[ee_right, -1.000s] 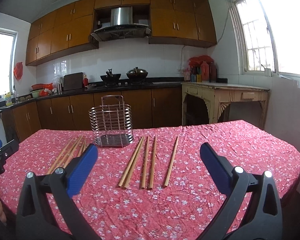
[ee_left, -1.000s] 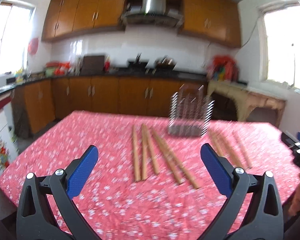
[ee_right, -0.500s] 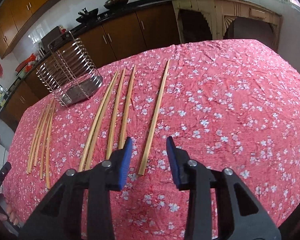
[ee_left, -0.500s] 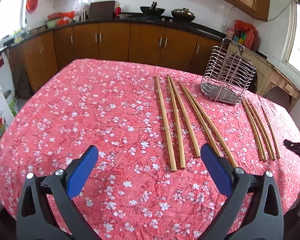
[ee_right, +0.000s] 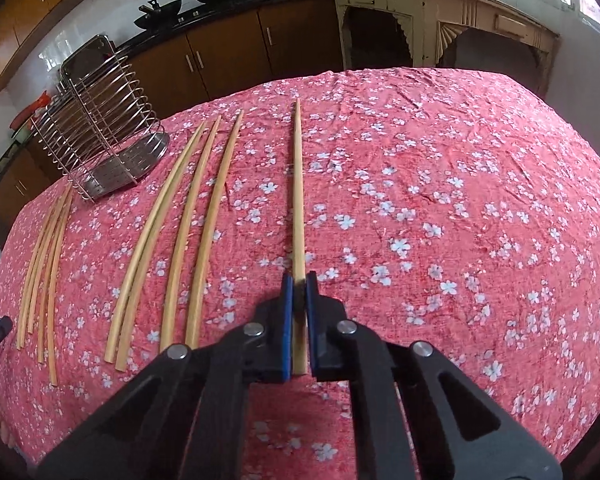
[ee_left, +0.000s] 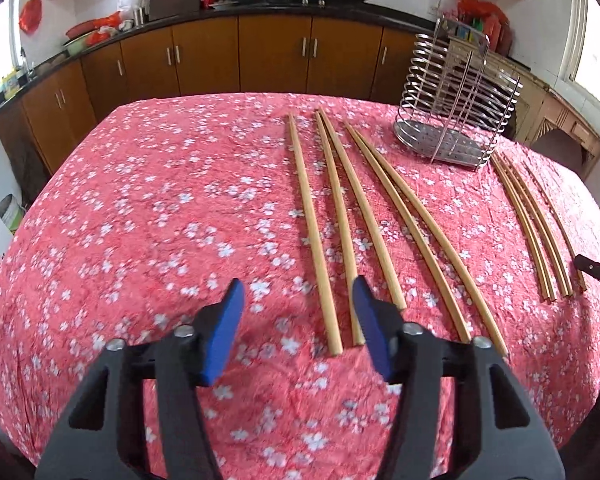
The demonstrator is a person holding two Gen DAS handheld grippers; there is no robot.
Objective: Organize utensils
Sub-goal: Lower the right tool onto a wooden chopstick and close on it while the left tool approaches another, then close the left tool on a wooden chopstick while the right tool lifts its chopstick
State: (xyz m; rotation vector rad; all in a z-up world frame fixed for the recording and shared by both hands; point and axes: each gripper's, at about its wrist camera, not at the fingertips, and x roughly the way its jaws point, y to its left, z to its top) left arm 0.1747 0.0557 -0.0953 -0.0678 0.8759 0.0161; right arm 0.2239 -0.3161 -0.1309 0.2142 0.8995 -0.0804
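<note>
Several long wooden chopsticks lie on the red floral tablecloth [ee_left: 160,220]. My right gripper [ee_right: 299,280] is shut on the near end of the lone rightmost chopstick [ee_right: 298,200], which runs between its blue pads and still rests on the cloth. My left gripper [ee_left: 297,284] hovers low over the near ends of the leftmost chopsticks [ee_left: 312,220]. Its jaws are closing, and the end of the leftmost stick lies between them without either pad touching it. A wire utensil rack [ee_left: 456,120] [ee_right: 100,132] stands empty at the far side.
More chopsticks lie in a middle group [ee_right: 180,240] and a far-left group [ee_right: 48,272], the latter also seen as a right-hand group [ee_left: 536,232]. Kitchen cabinets [ee_left: 272,56] line the wall behind. The table's edges fall away at the left and right.
Both grippers tipped down and came in close to the cloth. The right jaws went from wide apart to clamped on the rightmost chopstick. The left jaws narrowed about halfway.
</note>
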